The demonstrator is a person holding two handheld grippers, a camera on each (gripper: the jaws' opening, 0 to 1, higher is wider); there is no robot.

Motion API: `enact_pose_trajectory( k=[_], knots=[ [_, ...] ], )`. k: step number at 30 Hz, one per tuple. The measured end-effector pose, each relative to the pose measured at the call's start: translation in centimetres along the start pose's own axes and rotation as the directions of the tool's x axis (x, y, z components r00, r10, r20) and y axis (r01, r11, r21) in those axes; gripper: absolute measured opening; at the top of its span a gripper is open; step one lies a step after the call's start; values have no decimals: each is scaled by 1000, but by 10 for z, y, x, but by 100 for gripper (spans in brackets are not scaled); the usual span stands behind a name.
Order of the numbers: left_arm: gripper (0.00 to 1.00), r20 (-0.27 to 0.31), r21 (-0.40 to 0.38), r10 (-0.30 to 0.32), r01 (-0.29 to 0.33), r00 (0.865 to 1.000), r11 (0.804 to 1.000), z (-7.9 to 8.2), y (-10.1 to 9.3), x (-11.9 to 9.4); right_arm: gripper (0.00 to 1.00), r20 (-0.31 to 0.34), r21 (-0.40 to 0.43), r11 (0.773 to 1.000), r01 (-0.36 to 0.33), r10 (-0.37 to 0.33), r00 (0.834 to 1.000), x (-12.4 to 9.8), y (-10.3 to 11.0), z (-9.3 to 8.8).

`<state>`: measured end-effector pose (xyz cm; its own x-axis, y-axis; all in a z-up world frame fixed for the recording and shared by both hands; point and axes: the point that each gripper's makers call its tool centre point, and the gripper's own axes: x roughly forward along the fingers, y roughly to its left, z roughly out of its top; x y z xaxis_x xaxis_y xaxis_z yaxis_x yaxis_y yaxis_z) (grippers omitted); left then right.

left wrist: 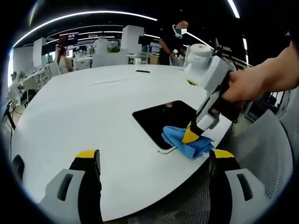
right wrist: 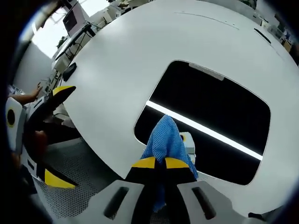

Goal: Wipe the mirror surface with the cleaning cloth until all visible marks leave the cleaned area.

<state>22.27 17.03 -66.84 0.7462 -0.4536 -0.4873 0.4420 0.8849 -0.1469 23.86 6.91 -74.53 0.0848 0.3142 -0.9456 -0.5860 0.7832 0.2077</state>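
Note:
A dark rectangular mirror (left wrist: 159, 119) (right wrist: 210, 112) lies flat on the white table, reflecting a ceiling light strip. My right gripper (left wrist: 190, 135) (right wrist: 160, 163) is shut on a blue cleaning cloth (left wrist: 187, 143) (right wrist: 164, 140) and presses it onto the mirror's near corner. In the left gripper view a hand holds that gripper from the right. My left gripper (left wrist: 154, 161) hovers open over the table's near edge, nothing between its yellow-tipped fingers; it also appears at the left of the right gripper view (right wrist: 51, 135), beyond the table edge.
The round white table (left wrist: 93, 107) (right wrist: 140, 51) carries a small dark object (left wrist: 142, 71) at its far side. A mesh chair seat (left wrist: 261, 154) sits beside the table edge. People and office desks stand in the background.

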Motion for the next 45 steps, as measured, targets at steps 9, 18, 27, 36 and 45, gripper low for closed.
enact_pose_trajectory(
  k=[9, 18, 27, 36, 45],
  knots=[
    [96, -15, 2, 5, -5, 1000, 1000, -5, 1, 0, 0, 79, 12, 1000, -1, 1, 997, -9, -1, 12],
    [95, -7, -3, 20, -20, 1000, 1000, -5, 5, -1, 0, 63, -5, 1000, 0, 0, 998, -8, -2, 6],
    [95, -3, -7, 21, -21, 1000, 1000, -3, 5, 0, 0, 52, 35, 999, -25, 23, 998, -10, -17, 9],
    [95, -12, 4, 12, -12, 1000, 1000, -4, 4, 1, 0, 50, 61, 998, -28, 25, 998, -14, -28, 5],
    [94, -6, -1, 11, -11, 1000, 1000, -3, 3, 0, 0, 51, 92, 996, -21, 16, 999, -15, -37, 2]
  ],
)
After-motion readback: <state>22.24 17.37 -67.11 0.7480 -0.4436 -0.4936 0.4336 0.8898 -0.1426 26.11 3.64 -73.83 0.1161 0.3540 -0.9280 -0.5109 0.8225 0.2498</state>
